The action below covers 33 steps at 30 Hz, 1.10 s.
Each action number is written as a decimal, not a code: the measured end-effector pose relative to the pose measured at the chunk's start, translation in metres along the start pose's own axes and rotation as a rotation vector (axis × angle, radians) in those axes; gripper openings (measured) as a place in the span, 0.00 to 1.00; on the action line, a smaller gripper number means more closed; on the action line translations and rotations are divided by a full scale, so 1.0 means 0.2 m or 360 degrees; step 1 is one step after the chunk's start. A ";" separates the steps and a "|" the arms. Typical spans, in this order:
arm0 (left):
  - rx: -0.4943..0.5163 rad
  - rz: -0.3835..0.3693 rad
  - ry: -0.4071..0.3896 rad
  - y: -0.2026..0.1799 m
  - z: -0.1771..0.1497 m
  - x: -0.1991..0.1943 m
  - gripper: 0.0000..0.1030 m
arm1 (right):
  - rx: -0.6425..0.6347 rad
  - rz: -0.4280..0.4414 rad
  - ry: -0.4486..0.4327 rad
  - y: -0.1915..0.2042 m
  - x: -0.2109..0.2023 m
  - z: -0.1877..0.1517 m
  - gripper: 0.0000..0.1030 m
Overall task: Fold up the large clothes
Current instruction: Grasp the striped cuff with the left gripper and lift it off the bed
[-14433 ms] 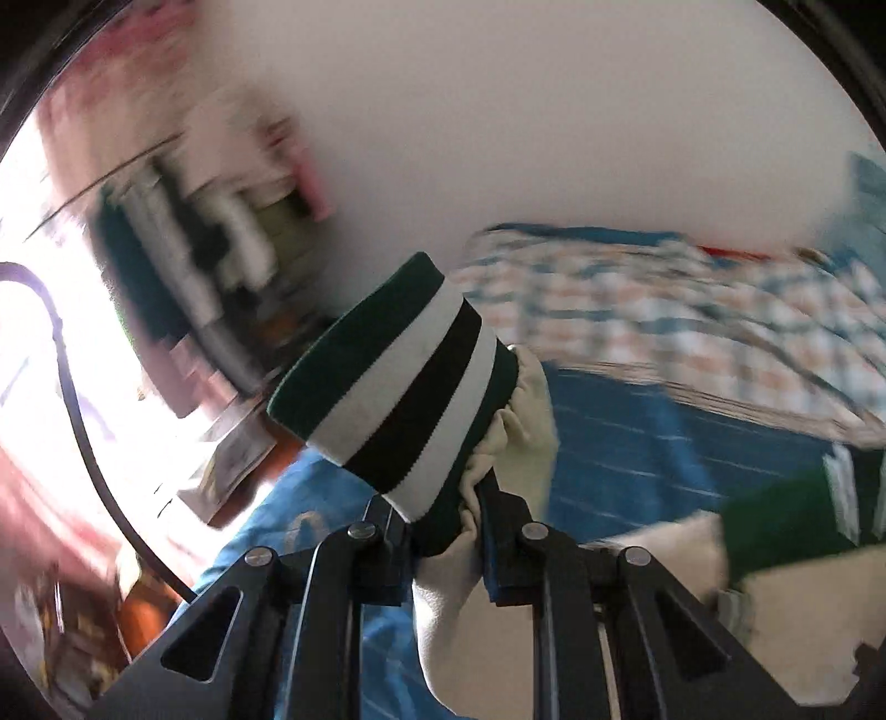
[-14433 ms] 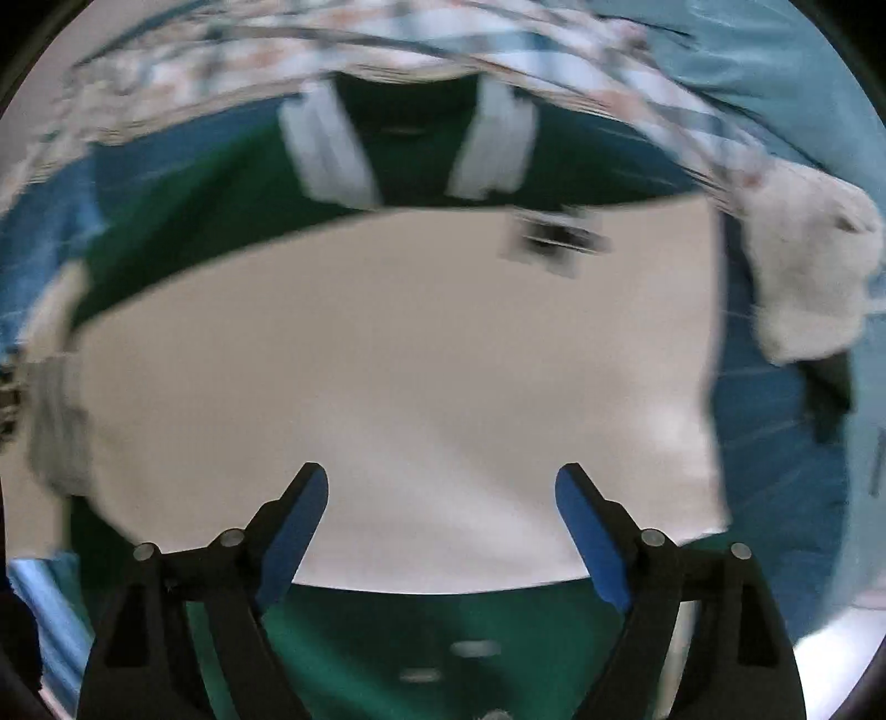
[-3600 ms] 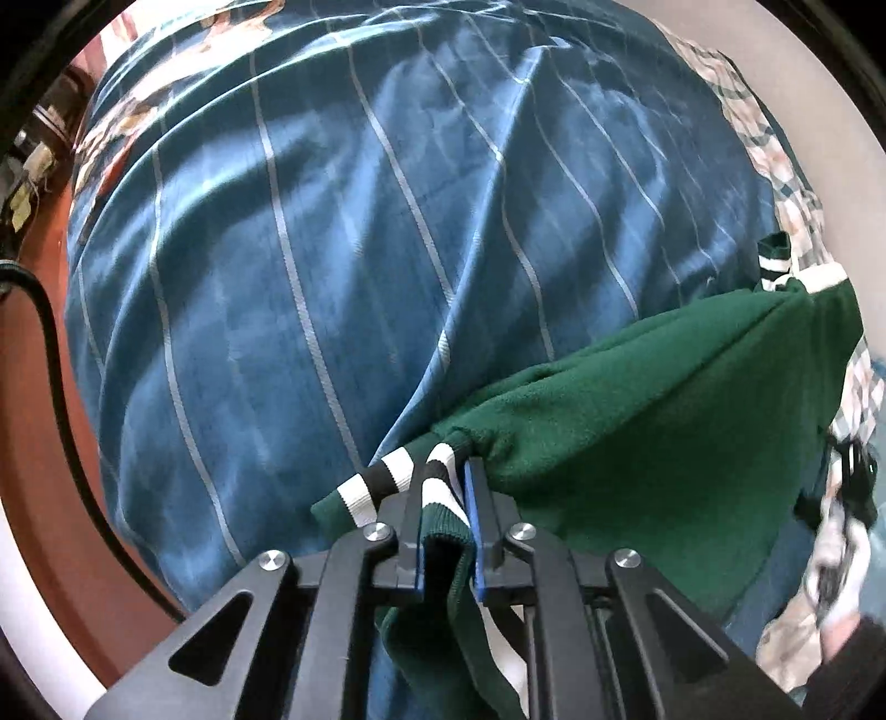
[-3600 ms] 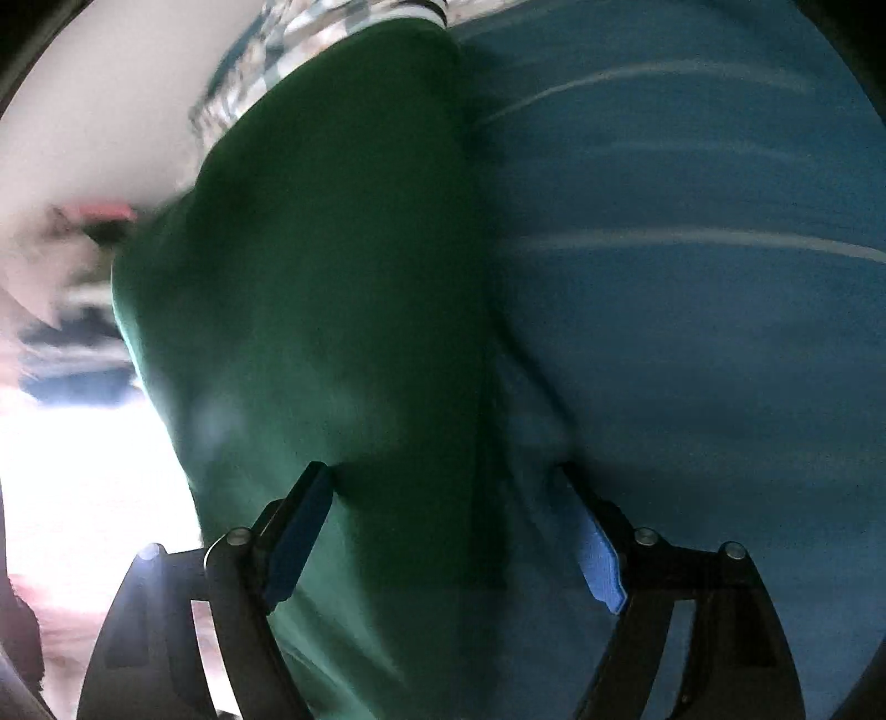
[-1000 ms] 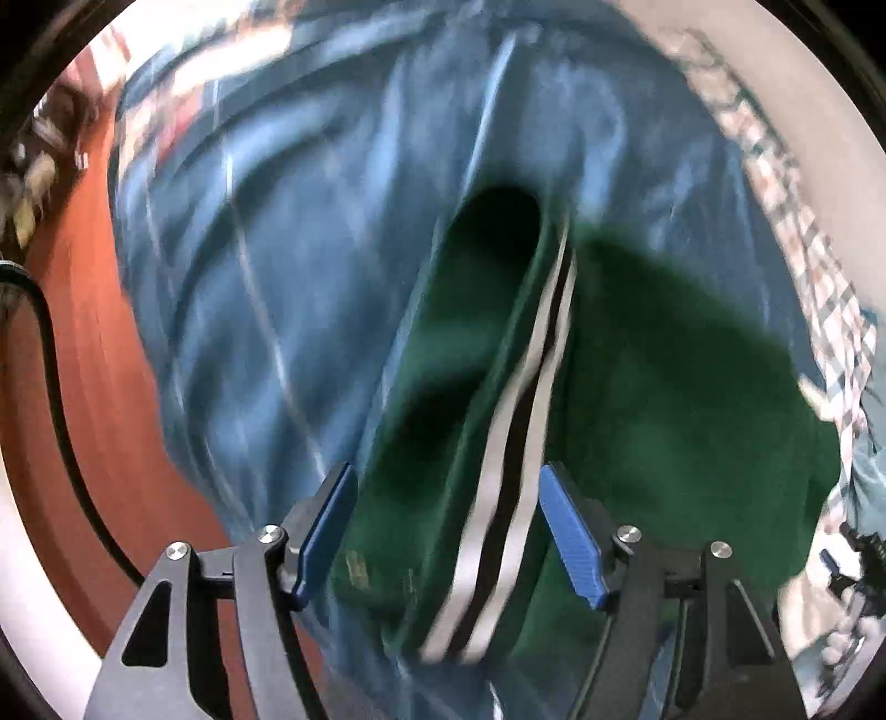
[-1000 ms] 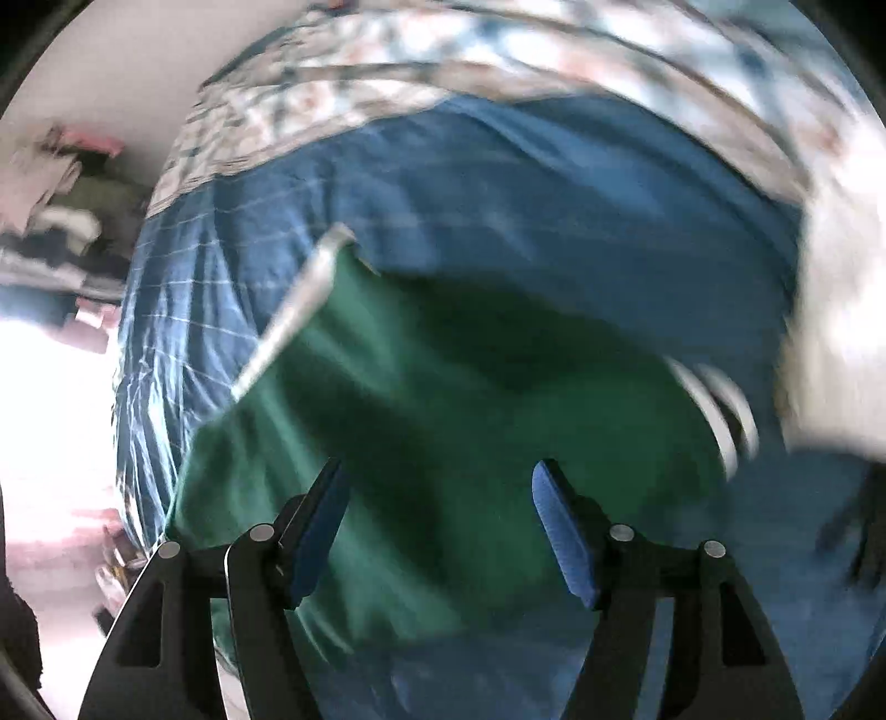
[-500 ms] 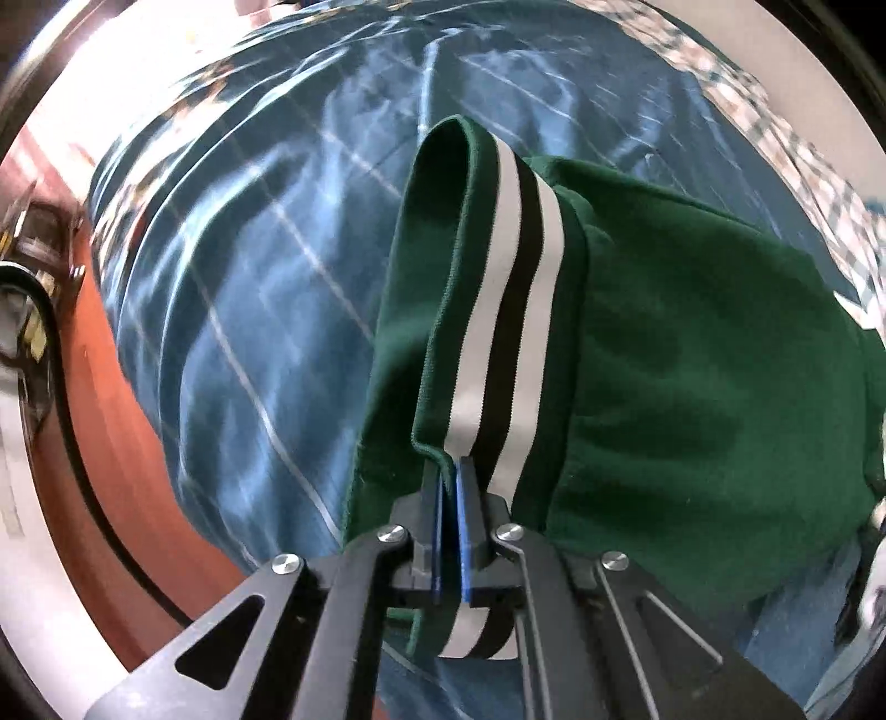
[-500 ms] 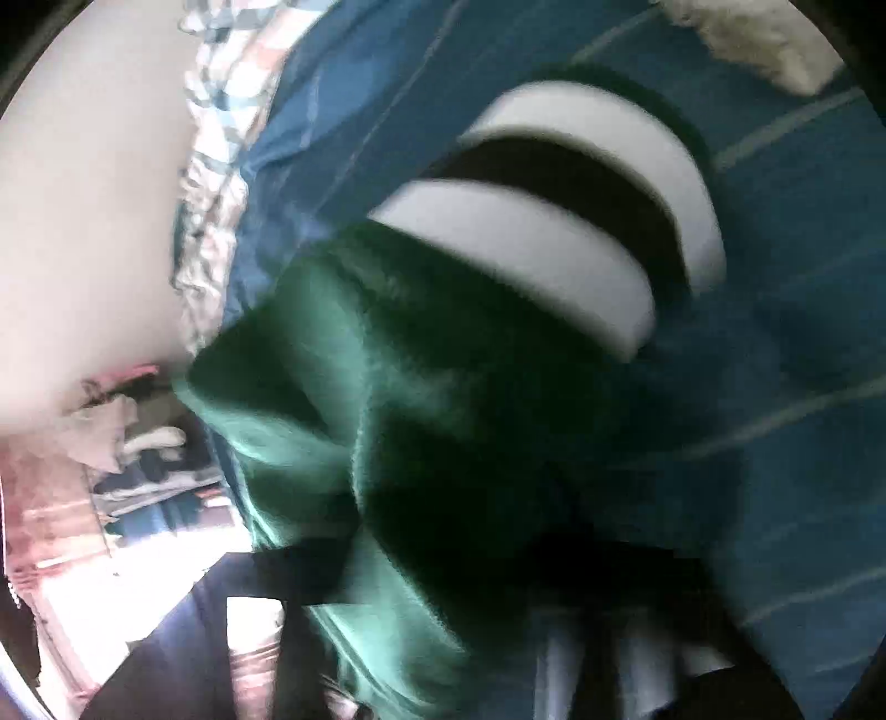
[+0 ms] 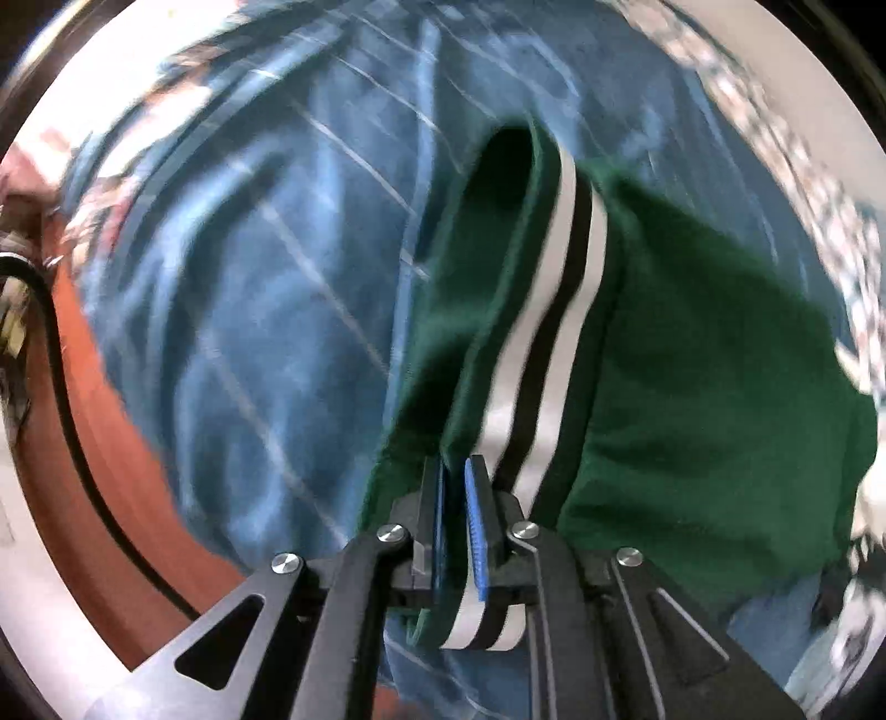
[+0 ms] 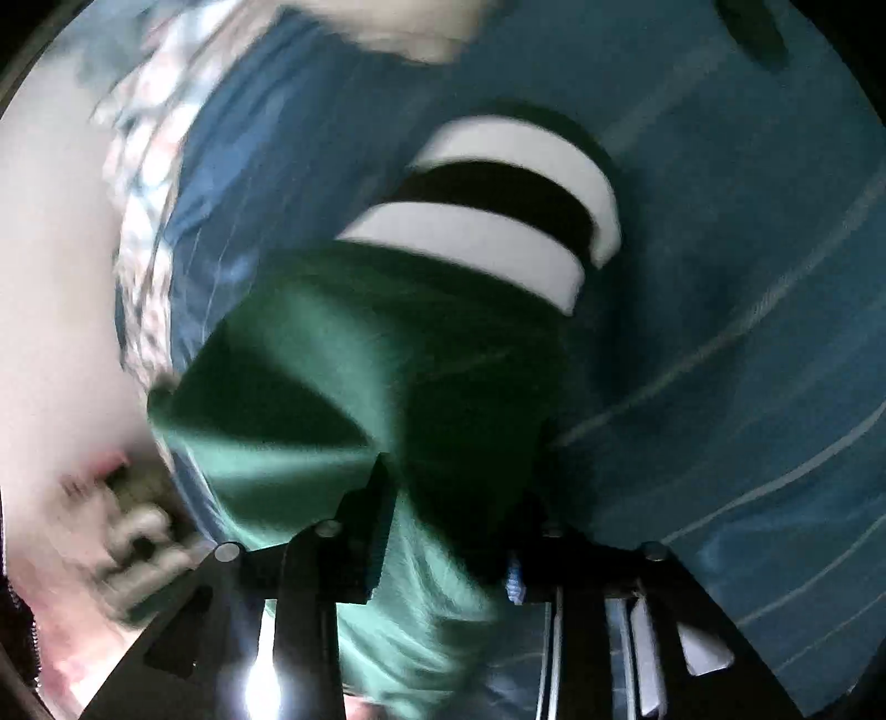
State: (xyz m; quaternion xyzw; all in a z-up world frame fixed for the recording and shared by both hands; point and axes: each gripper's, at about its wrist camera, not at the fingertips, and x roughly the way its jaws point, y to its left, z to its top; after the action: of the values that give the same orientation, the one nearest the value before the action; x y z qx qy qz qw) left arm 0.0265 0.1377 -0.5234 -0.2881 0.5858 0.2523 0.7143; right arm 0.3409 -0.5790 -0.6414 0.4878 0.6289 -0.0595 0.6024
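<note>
A dark green sweater [image 9: 709, 376] with a white and black striped hem band [image 9: 554, 343] lies on the blue striped bed sheet [image 9: 249, 266]. My left gripper [image 9: 455, 531] is shut on the green edge of the sweater next to the striped band. In the right wrist view the green sweater [image 10: 354, 387] bunches between the fingers of my right gripper [image 10: 443, 543], and a striped cuff [image 10: 498, 221] curves beyond it. The right jaws stand partly apart with fabric filling the gap; the view is blurred.
A plaid blanket [image 9: 775, 166] lies along the far side of the bed, also in the right wrist view [image 10: 144, 166]. A red-brown floor [image 9: 111, 443] with a black cable [image 9: 72, 421] lies beside the bed. A white fluffy item [image 10: 398, 27] sits at the top.
My left gripper closed on the sweater's hem about half a second ago and stays shut on it. My right gripper went from open above the sweater to being pushed into the bunched green fabric.
</note>
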 end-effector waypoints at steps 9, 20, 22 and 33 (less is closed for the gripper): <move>-0.0618 -0.0297 -0.0076 0.08 -0.38 -0.08 0.89 | -0.0543 -0.0331 -0.0048 0.24 -0.10 -0.17 0.51; -0.1174 -0.0355 -0.0240 0.08 -0.28 0.20 0.50 | -0.0531 -0.0289 0.0073 0.21 0.03 -0.29 0.51; -0.1071 -0.0304 -0.0308 0.04 -0.15 0.15 0.21 | -0.0523 -0.0267 0.0083 0.22 0.05 -0.30 0.51; -0.0682 -0.0402 -0.0414 0.14 0.44 0.14 0.21 | -0.0860 -0.0390 0.0075 0.35 0.05 -0.58 0.51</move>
State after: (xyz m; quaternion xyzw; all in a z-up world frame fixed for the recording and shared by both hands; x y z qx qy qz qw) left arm 0.0736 0.2200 -0.5410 -0.4687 0.3819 0.3142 0.7320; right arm 0.3106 -0.4607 -0.5831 0.2315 0.6901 0.0491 0.6839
